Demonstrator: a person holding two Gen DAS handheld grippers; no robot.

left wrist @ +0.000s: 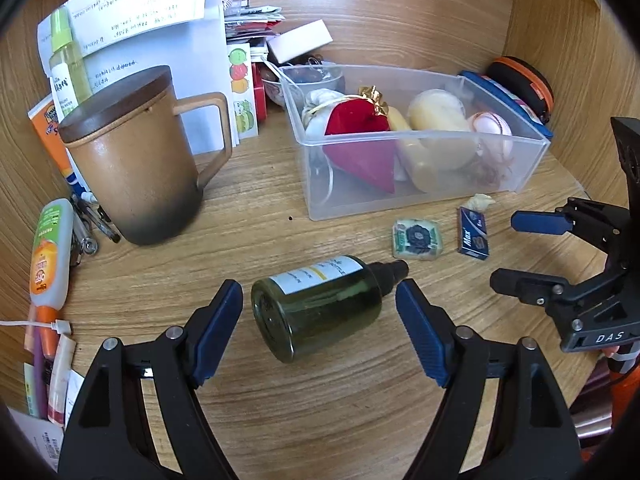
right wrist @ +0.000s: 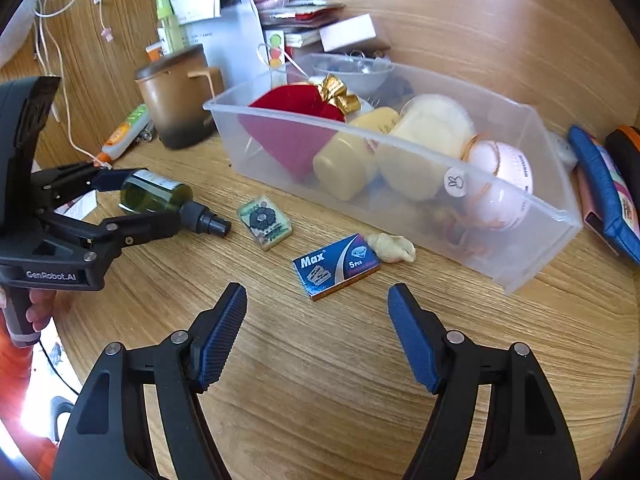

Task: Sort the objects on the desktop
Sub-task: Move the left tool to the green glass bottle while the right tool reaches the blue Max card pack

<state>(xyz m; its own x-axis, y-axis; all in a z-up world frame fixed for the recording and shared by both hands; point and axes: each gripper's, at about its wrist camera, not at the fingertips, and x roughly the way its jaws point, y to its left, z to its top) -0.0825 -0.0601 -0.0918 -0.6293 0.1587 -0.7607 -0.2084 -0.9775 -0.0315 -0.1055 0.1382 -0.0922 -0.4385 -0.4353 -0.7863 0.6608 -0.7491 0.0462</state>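
Both your grippers gape empty, left gripper straddling the green bottle untouched: close unevenly and its round body may roll from your pads.

The left gripper is held angled downward, its jaws spread wide, with no contact made by the blue pads. The right gripper is likewise tilted down and parted, nothing being pressed. Seen from the right wrist camera, fingers of the left hand are wrapped around the handle at 9 o'clock.
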